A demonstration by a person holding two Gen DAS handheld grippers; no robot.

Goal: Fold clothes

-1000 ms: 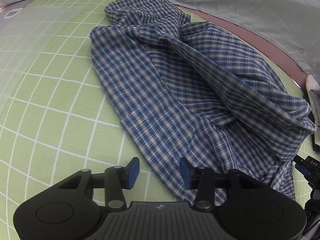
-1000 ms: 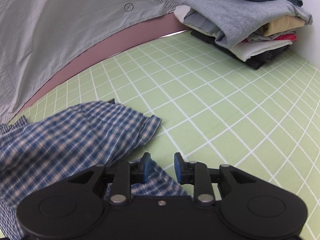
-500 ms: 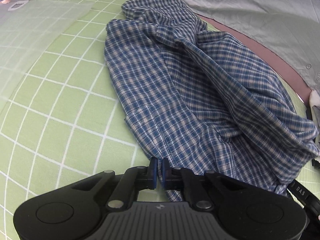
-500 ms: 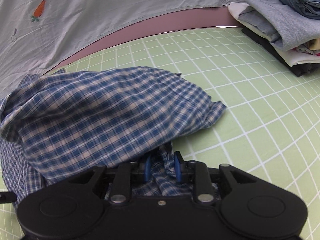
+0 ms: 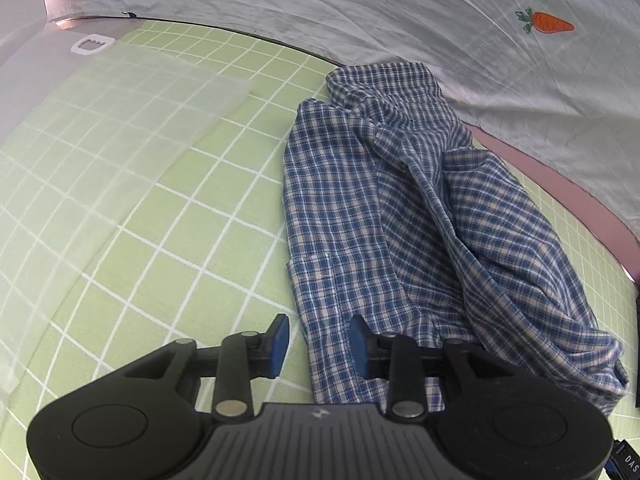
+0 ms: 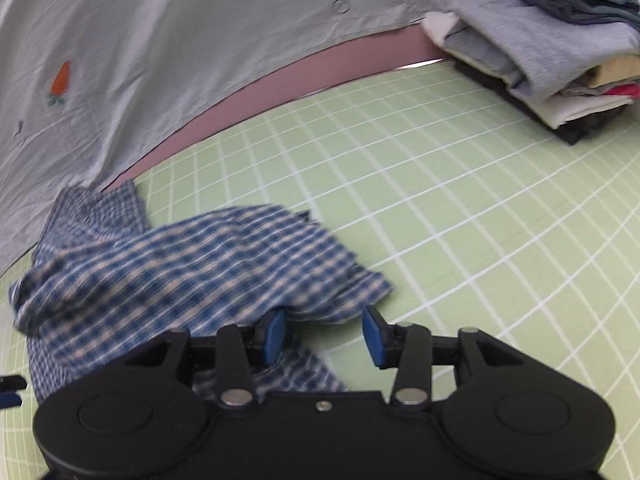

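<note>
Jaws of left gripper [image 5: 318,346] spread wide over near hem of blue checked shirt [image 5: 400,220], gripping nothing; jaws of right gripper [image 6: 324,336] likewise apart, shirt's loose fold just ahead. Shirt crumpled on green grid mat [image 5: 168,240], reaching its far edge beside grey sheet [image 5: 360,12]. Farther off, at far right corner, stack of folded clothes [image 6: 552,44].

The right gripper [image 6: 324,334] stands with jaws apart at the plaid shirt [image 6: 172,276] on the green grid mat [image 6: 460,240]. Folded clothes [image 6: 540,44] are stacked far right
</note>
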